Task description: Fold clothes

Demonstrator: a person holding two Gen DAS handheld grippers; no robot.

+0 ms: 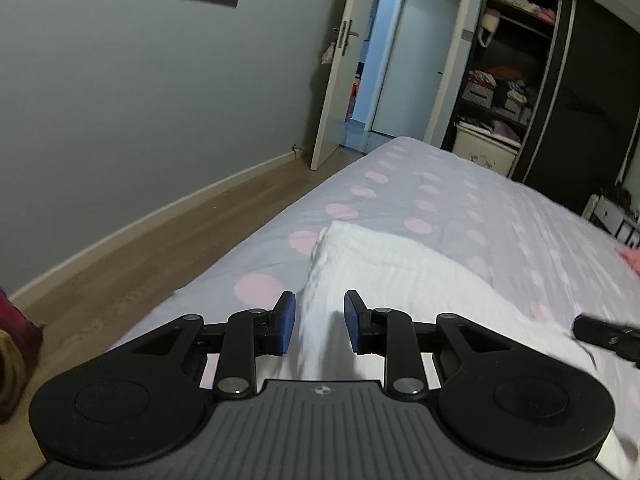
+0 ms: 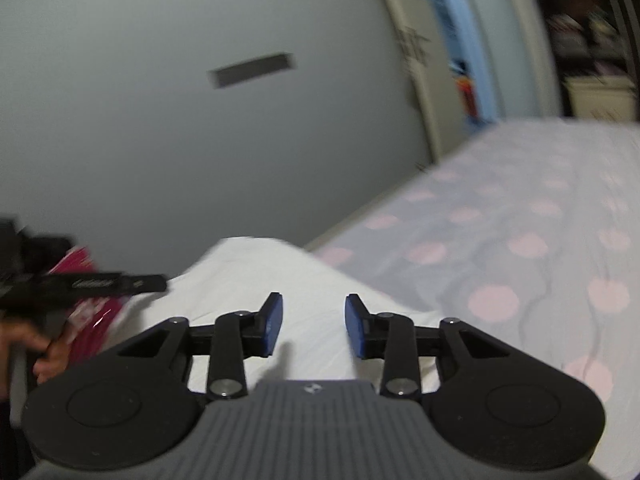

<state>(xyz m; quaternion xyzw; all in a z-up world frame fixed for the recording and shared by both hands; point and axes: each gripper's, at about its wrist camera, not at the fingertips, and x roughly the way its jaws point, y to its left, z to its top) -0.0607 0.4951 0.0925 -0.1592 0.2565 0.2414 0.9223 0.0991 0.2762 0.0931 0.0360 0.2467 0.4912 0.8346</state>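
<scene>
A white folded garment (image 1: 400, 272) lies on the bed near its left edge. My left gripper (image 1: 319, 322) hovers just above the garment's near part, open, nothing between its blue pads. In the right wrist view the same white garment (image 2: 256, 280) lies under my right gripper (image 2: 314, 324), which is open and holds nothing. The right gripper's black tip (image 1: 600, 334) shows at the right edge of the left wrist view. The left gripper's body (image 2: 80, 284) and a hand (image 2: 36, 352) holding it appear at the left of the blurred right wrist view.
The bed (image 1: 460, 200) has a grey sheet with pink dots. A wooden floor (image 1: 160, 240) runs along its left side below a grey wall. An open door (image 1: 340, 92) and an open wardrobe (image 1: 508, 80) stand beyond the bed. Something pink (image 1: 630, 260) lies at the far right.
</scene>
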